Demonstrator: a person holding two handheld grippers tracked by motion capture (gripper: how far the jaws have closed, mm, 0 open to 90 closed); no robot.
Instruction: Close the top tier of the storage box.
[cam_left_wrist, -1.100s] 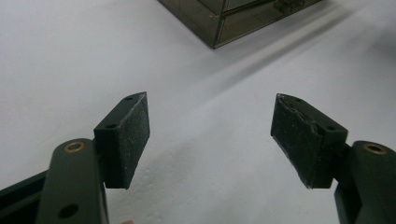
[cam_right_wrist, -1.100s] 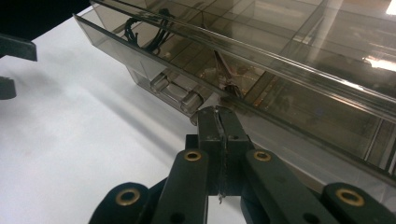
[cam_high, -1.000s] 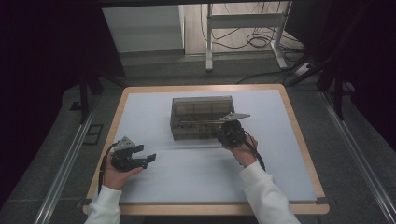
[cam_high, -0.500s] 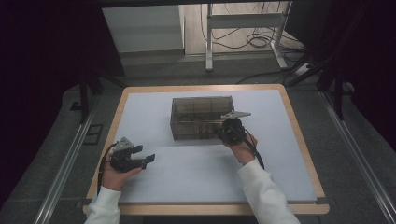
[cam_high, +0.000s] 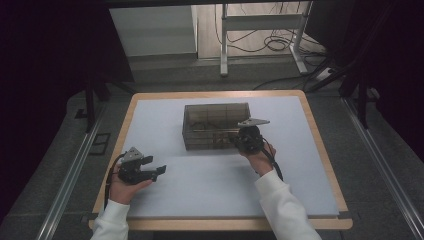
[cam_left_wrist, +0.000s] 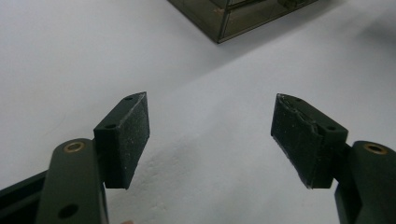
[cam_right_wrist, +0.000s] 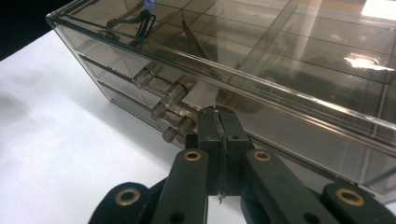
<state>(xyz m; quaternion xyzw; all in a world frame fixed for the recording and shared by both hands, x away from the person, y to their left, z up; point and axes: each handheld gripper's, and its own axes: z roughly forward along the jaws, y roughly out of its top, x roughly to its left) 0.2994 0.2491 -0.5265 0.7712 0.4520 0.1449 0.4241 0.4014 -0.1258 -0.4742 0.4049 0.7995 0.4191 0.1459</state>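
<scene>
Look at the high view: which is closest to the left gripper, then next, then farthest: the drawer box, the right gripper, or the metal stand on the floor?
1. Drawer box, mid-table, up and right of the left gripper.
2. Right gripper, at the box's front right.
3. Metal stand, on the floor beyond the table.

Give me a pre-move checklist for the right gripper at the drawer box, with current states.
1. Right gripper at the front of the drawer box: ok, tips meet its front face.
2. Right jaws shut: ok, pads pressed together.
3. Something gripped between them: cannot tell, no knob shows between the pads.
4. Drawer knobs free: ok, they sit just left of the jaws, ungripped.
5. Left gripper out of the way: ok, open, holding nothing, over the white mat.
6. Drawers closed: cannot tell.
</scene>
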